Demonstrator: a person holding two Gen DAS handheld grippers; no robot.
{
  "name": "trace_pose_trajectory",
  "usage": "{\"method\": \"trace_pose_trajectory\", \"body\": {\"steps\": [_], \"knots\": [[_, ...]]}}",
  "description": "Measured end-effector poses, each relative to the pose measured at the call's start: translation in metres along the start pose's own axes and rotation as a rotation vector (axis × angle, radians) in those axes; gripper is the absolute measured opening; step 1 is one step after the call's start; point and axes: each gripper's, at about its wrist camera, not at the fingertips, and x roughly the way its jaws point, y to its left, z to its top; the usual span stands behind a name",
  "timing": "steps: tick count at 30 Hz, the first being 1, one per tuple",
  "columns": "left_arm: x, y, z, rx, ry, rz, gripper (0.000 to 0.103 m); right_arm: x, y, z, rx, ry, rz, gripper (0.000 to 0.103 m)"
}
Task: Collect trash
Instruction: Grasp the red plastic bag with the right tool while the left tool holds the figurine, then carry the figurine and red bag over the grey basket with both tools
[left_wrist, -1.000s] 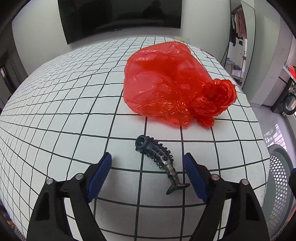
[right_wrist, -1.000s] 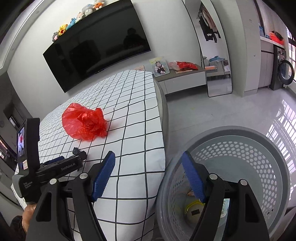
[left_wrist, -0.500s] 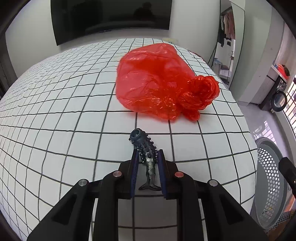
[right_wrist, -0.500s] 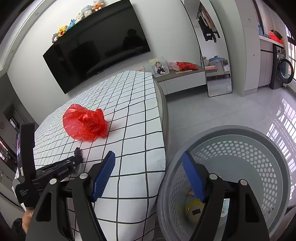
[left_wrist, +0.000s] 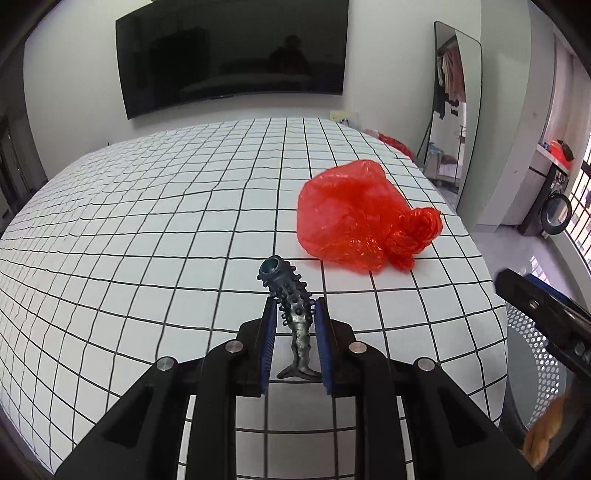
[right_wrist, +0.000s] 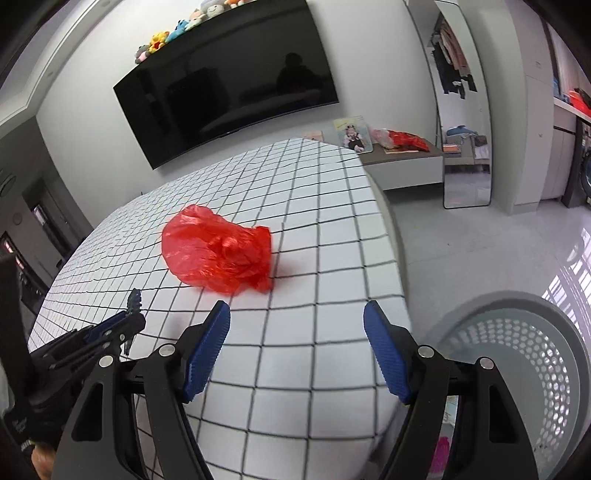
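L gripper (left_wrist: 294, 345) pinches spiky fish toy (left_wrist: 291, 306) above bed (left_wrist: 147, 236); R gripper (right_wrist: 297, 350) spread, empty, w/ red bag (right_wrist: 218, 254) ahead.

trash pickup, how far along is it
Done: some items already lie in the basket. In hand: the left tongs are shut on the dark spiky fish toy. Left: drop it in the basket, then the red bag on the bed; the right tongs are open and empty.

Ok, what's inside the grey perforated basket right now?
Little shows. In the right wrist view the grey basket sits beside the bed; a pink scrap shows low inside. The right gripper covers the rest of the bottom.
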Motion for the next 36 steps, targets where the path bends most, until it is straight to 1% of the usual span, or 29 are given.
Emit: {"method": "trace_pose_trajectory", "body": {"steps": [8, 11, 13, 15, 20, 26, 28, 29, 30, 36], "knots": [[0.001, 0.013, 0.004, -0.008, -0.013, -0.018, 0.021, 0.046, 0.035, 0.025, -0.064, 0.043, 0.031, 0.072], [0.003, 0.016, 0.004, -0.012, -0.013, -0.026, 0.021, 0.064, 0.040, 0.029, -0.063, 0.069, 0.028, 0.072], [0.004, 0.016, 0.003, -0.014, -0.013, -0.029, 0.021, 0.074, 0.041, 0.031, -0.063, 0.083, 0.022, 0.075], [0.006, 0.018, 0.003, -0.015, -0.013, -0.031, 0.021, 0.084, 0.042, 0.033, -0.064, 0.094, 0.009, 0.076], [0.011, 0.020, 0.005, -0.026, 0.000, -0.033, 0.021, 0.098, 0.039, 0.035, -0.051, 0.112, -0.002, 0.076], [0.013, 0.021, 0.004, -0.027, 0.006, -0.039, 0.021, 0.099, 0.039, 0.035, -0.057, 0.111, 0.004, 0.075], [0.013, 0.021, 0.004, -0.025, 0.009, -0.041, 0.021, 0.102, 0.040, 0.037, -0.066, 0.110, 0.000, 0.064], [0.013, 0.021, 0.004, -0.024, 0.010, -0.042, 0.021, 0.104, 0.040, 0.037, -0.070, 0.120, 0.001, 0.052], [0.013, 0.020, 0.004, -0.022, 0.010, -0.041, 0.021, 0.105, 0.041, 0.036, -0.072, 0.128, 0.002, 0.048], [0.012, 0.020, 0.005, -0.018, 0.006, -0.042, 0.021, 0.094, 0.036, 0.034, -0.056, 0.105, 0.010, 0.044]]}}
